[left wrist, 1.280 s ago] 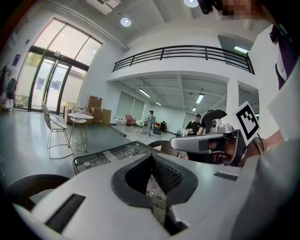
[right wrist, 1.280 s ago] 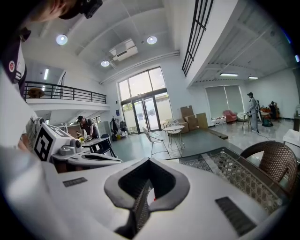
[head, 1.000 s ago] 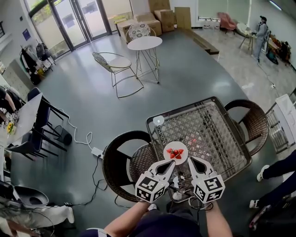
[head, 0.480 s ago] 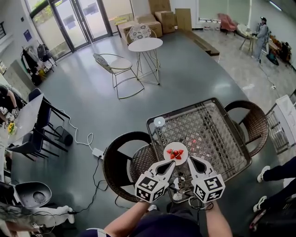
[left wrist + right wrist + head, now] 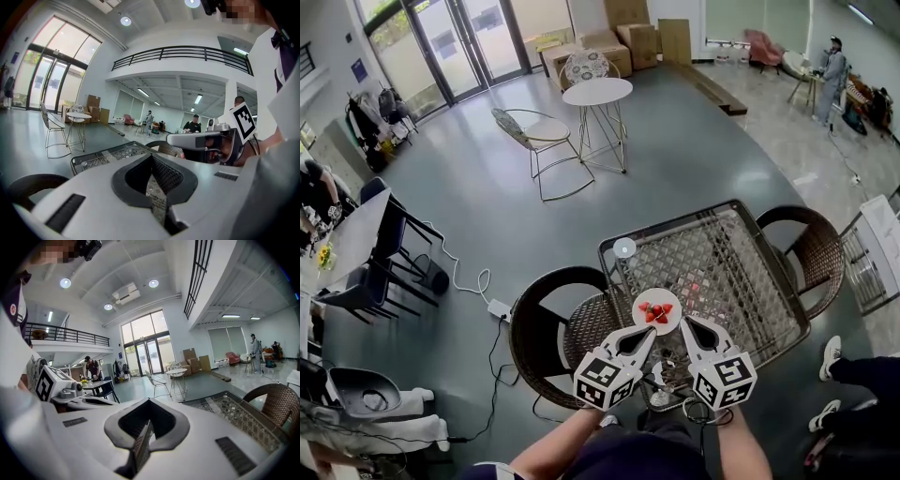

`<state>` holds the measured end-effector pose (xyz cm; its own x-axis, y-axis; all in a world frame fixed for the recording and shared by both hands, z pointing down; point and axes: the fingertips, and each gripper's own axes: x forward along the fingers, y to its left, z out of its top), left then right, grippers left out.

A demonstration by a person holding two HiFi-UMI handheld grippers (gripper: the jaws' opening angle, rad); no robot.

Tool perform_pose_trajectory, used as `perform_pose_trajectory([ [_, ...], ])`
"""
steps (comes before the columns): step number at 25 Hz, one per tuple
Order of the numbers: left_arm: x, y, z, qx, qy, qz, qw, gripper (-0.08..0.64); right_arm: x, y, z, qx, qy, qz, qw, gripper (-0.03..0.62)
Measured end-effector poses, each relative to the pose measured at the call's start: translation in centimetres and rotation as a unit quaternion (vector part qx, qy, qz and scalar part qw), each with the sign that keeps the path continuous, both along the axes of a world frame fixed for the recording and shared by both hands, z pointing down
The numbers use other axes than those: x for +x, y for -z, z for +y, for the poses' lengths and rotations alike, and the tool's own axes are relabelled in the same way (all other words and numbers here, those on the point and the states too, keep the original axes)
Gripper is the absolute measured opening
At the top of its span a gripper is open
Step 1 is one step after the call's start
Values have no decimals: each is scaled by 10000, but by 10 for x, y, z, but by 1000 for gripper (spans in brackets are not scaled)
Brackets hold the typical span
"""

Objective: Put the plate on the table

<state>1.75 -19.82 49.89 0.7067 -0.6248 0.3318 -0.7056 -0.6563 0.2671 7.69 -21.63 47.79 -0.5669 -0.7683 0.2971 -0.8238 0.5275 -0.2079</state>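
In the lower centre, the left gripper (image 5: 648, 331) and right gripper (image 5: 685, 324) each carry a black-and-white marker cube (image 5: 606, 379). Both have their jaws clenched together on nothing. Just past their tips, a white plate (image 5: 660, 294) of strawberries (image 5: 655, 311) lies on the wicker table (image 5: 741, 272). Farther up stands a round white table (image 5: 597, 90).

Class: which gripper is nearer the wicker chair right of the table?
Right. The right gripper is down-left of the wicker chair; the left gripper lies farther left, beyond it.
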Motion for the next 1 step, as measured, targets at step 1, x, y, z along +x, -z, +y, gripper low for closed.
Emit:
perform_pose_trajectory([
  [1,1,1,1,-7,1,-2,10000,7,1,2,0,1,5,-2,10000,3],
])
